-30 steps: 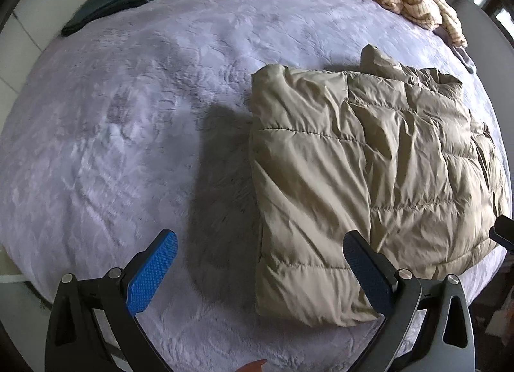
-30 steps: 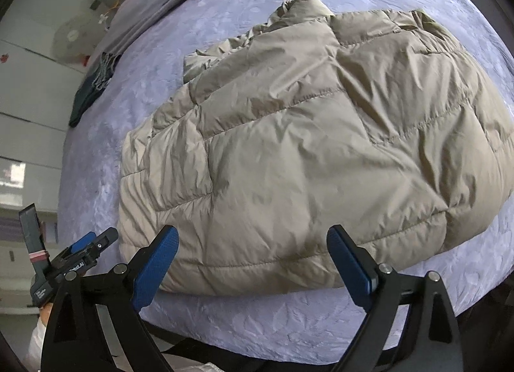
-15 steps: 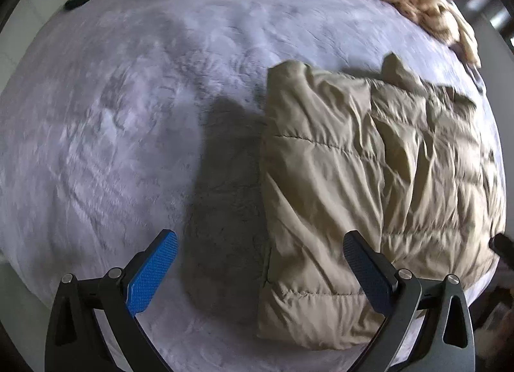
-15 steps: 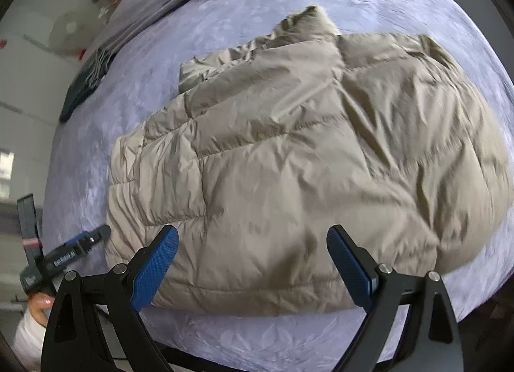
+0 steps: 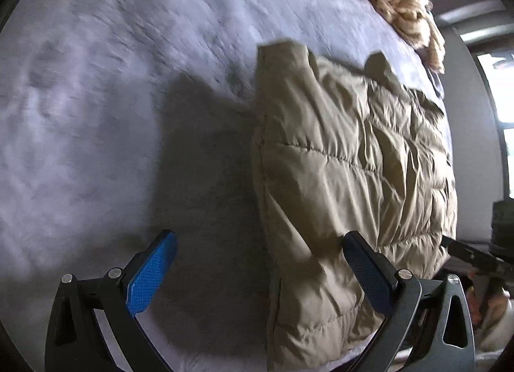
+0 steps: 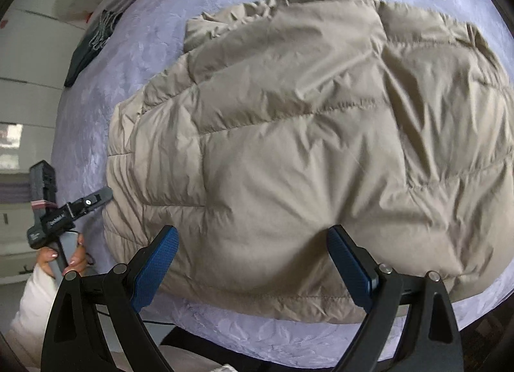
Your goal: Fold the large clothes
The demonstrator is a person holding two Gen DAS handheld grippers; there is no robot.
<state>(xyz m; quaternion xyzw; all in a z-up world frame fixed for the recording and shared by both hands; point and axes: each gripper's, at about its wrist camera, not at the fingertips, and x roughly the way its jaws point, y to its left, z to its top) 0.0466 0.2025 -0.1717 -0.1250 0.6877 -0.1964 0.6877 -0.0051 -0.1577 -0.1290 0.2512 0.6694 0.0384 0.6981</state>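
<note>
Beige puffer jacket [image 5: 350,186], left wrist view: lying on the lavender bedspread [image 5: 112,99], already folded into a rough rectangle, sleeves tucked out of sight, collar poking up at the far edge.
Left gripper [image 5: 257,271]: released, jaws spread wide, nothing between them; right finger low over the jacket's near left corner, touching or not cannot be told; left finger over bare bedspread.
Progress, judged: first folds done; probably one more fold in half, or a final tidy, left.
Surroundings: cream knitted garment [image 5: 404,15] heaped at the far edge, well apart from the jacket; view blurred.

Beige puffer jacket [image 6: 305,147], right wrist view: near hem close to the bed's front edge, quilted panels puffy and creased.
Right gripper [image 6: 250,271]: released, fingers straddling the near hem, gripping nothing.
Left gripper [image 6: 96,200], seen from the side: just beside the jacket's left edge, held in the left hand [image 6: 64,256].
Surroundings: dark green scarf [image 6: 86,54] far left on the bedspread [image 6: 135,60], near white cupboards [image 6: 29,89].
Obstacles, judged: nothing in the way; trapped air likely to spring a fold open.
</note>
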